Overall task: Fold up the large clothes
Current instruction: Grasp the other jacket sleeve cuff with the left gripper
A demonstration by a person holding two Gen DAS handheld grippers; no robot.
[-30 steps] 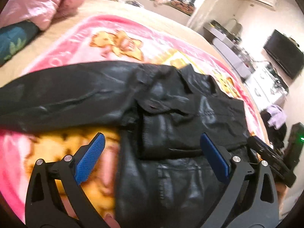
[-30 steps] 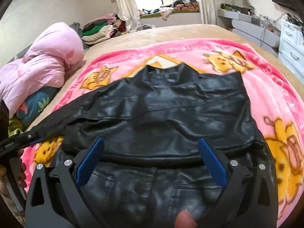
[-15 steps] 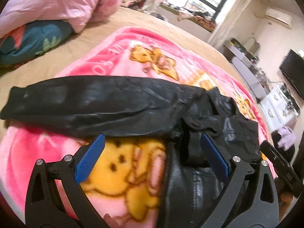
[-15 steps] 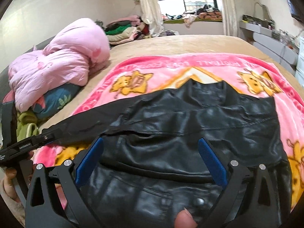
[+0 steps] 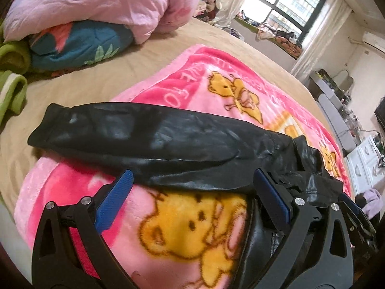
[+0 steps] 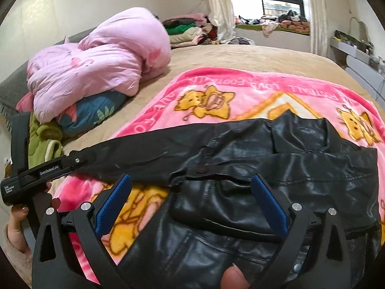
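Holding my left gripper [image 5: 190,202] wide open and empty, I see the shiny black leather jacket's long sleeve [image 5: 149,142] lying sideways just ahead on the pink bear blanket [image 5: 182,231]. My right gripper [image 6: 190,204], open too, hovers over the jacket's body [image 6: 276,192], so left is nearer.

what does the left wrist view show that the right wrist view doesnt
Only the left wrist view shows the sleeve's cuff end lying past the blanket edge on the tan bedsheet, plus the white drawers at far right.

Only the right wrist view shows the jacket's collar and broad body, the left tongs seen from outside over the sleeve, and the folded clothes pile by the window.

Both show the black leather jacket, the pink cartoon blanket, the pink duvet, and open blue-padded tongs in the foreground.
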